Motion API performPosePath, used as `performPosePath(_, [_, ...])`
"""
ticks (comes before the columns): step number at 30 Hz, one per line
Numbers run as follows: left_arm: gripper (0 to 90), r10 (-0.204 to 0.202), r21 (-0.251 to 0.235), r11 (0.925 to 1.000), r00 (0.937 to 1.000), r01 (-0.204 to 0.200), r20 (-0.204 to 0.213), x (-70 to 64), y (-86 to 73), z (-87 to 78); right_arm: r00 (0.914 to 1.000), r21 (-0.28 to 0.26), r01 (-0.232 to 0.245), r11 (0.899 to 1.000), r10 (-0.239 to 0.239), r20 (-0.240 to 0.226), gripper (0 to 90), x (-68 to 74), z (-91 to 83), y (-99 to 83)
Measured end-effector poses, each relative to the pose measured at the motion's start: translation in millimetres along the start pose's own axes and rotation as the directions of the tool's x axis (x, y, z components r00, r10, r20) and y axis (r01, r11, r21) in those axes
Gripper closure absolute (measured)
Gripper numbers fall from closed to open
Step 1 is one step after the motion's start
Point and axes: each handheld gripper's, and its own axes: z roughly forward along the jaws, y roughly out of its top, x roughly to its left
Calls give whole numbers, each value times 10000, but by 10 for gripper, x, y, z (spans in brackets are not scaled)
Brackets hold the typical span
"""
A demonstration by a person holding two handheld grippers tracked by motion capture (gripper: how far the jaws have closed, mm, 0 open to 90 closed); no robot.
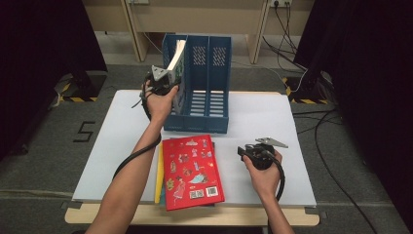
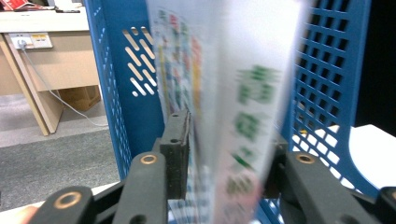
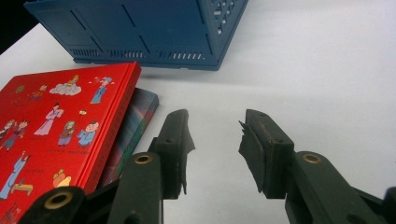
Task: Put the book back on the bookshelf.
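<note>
**One book going in, stack still waiting**

White table (image 1: 253, 122) carries the blue plastic three-slot file rack (image 1: 207, 97). Left tool (image 1: 160, 84) is clamped on a thin white picture book (image 2: 233, 116), tilted into the leftmost slot. Red hardcover book (image 1: 191, 170) tops the remaining stack beside the empty, open right tool (image 3: 215, 140).

Leftmost slot: taken by the book (image 1: 176, 63) in the blue file rack (image 1: 209, 83).
Middle and right slots: open from above.
Counter (image 1: 253, 117) right of the red book (image 1: 191, 170): bare, passable.
</note>
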Motion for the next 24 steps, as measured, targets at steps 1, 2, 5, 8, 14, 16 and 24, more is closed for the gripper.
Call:
performPosePath(1, [665, -27, 81, 10000, 10000, 27, -13, 3, -14, -15, 10000, 4, -39, 10000, 39, 2, 607, 0, -4, 2])
performPosePath(2, [670, -41, 118, 9999, 10000, 41, -13, 4, -32, -22, 10000, 7, -65, 10000, 65, -1, 606, 1, -6, 3])
performPosePath(5, [685, -171, 174, 9997, 9999, 171, 2, 13, -41, -22, 10000, -1, -52, 10000, 52, -1, 605, 3, -11, 6])
performPosePath(8, [702, -83, 312, 9995, 9999, 86, -79, -1, -18, -10, 10000, -1, -37, 10000, 37, -3, 605, 5, -9, 6])
performPosePath(14, [720, -194, 339, 9992, 9998, 196, -81, 11, -4, 38, 10000, 10, -7, 10000, 7, -29, 603, 11, -5, 7])
performPosePath(16, [721, -224, 370, 9991, 9997, 228, -102, 14, 6, 51, 10000, 1, 7, 10000, -7, -29, 603, 12, -7, 8])
performPosePath(24, [712, 27, 559, 9984, 9998, -18, -172, 1, 45, 119, 10000, 16, 36, 10000, -36, -30, 602, 23, -5, 8])
